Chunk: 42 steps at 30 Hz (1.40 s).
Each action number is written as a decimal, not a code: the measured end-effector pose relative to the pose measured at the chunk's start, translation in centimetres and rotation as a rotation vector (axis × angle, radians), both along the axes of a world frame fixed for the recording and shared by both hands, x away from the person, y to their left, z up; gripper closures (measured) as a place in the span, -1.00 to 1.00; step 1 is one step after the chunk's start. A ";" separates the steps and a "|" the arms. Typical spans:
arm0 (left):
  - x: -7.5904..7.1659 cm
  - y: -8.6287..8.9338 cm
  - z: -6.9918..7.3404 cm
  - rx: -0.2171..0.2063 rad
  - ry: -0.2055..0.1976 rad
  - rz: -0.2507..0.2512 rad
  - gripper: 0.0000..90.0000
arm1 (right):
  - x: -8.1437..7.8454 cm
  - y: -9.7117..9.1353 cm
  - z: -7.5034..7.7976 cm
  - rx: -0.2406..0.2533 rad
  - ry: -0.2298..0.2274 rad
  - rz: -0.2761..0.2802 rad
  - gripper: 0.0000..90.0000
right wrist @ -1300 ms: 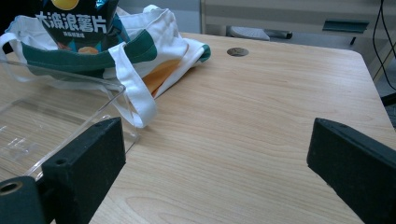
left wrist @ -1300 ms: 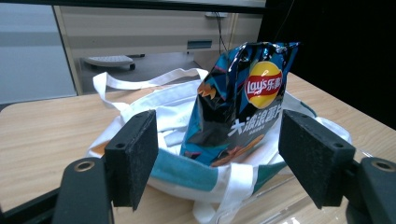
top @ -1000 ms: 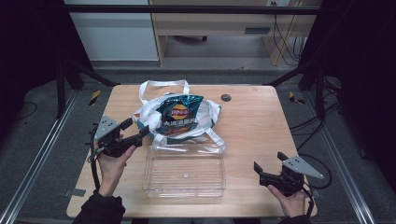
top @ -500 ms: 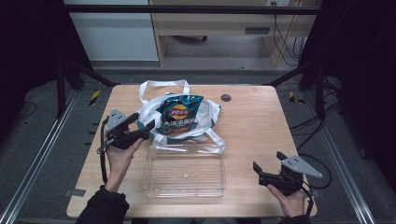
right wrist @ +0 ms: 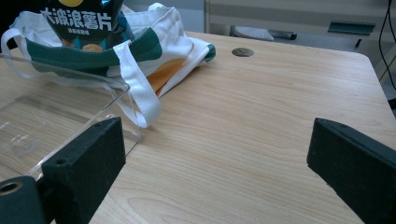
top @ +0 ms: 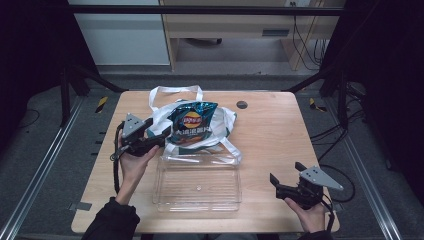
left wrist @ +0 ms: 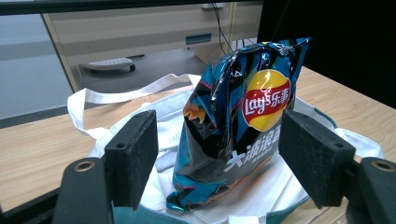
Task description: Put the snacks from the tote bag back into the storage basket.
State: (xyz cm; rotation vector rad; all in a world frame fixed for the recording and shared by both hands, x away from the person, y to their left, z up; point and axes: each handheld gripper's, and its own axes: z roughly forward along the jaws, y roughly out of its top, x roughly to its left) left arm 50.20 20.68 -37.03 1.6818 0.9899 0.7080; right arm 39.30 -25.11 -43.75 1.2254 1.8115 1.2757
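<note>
A light wooden bench (top: 280, 145) with rounded corners and one dark round hole (top: 242, 104) near its far edge stands on grey floor inside a dark frame; a pale cabinet and a wooden desk lie beyond. On the bench: one white cloth bag (top: 220, 125) with green trim, one blue crisp packet (top: 192, 125) standing upright in the bag's mouth, and one clear plastic tray (top: 197, 185) just in front of the bag, one bag strap draped over its far rim. Left tool (top: 159, 134), jaws spread, unclenched, sits at the bag's left side, the packet between and beyond its jaws, not touched. Right tool (top: 273, 181), jaws wide apart, holds nothing, near the bench's front right, well apart from the tray.
</note>
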 end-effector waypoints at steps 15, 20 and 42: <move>1.9 -1.1 -0.4 0.017 0.016 -0.001 -0.31 | 0.1 0.0 -0.1 -0.001 0.004 0.001 -0.90; 2.5 -1.3 -0.7 0.023 0.027 0.004 -0.25 | 0.1 0.0 -0.1 0.001 0.005 0.001 -0.90; 4.6 -2.6 -1.6 0.030 0.067 0.031 0.20 | 0.2 0.0 -0.1 -0.005 0.004 0.008 -0.90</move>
